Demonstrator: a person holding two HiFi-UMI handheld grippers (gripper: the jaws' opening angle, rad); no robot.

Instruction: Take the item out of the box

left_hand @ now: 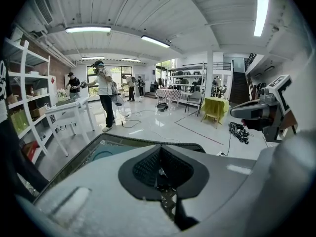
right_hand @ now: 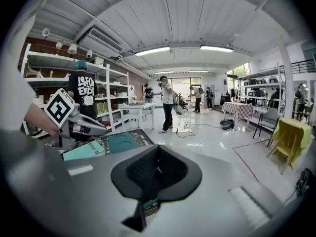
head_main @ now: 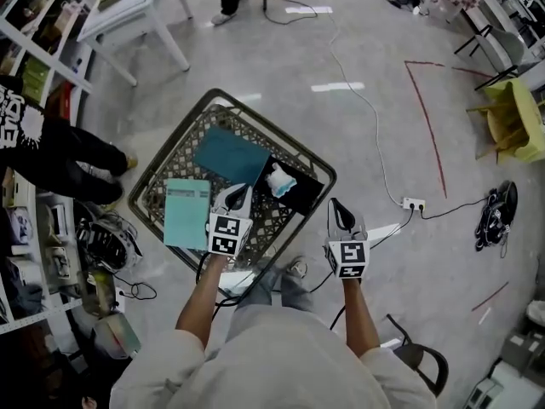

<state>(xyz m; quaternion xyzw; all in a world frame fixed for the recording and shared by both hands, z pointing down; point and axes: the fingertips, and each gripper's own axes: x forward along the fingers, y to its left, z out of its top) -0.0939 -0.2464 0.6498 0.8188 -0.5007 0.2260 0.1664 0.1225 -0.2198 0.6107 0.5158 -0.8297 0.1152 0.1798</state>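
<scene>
A black wire-mesh basket [head_main: 169, 158] stands on the floor in front of me. Inside lie a dark teal flat pack [head_main: 230, 153], a light teal box [head_main: 187, 213], a black flat pack [head_main: 306, 192] and a white-and-blue packet [head_main: 280, 181]. My left gripper [head_main: 239, 193] hovers over the basket's middle, just left of the packet, shut and empty. My right gripper [head_main: 339, 208] is outside the basket's right corner, jaws together with nothing between them. In the left gripper view the shut jaws [left_hand: 160, 169] point over the basket rim [left_hand: 148, 141]. The right gripper view shows the closed jaws [right_hand: 157, 168] and the light teal box [right_hand: 84, 151].
A person in black [head_main: 51, 147] stands by the shelves [head_main: 34, 66] on the left. At the upper left is a white table [head_main: 136, 15]. A cable runs to a power strip [head_main: 413, 203] on the right. A yellow chair [head_main: 515, 118] stands at the far right, and a black chair [head_main: 421, 360] behind me.
</scene>
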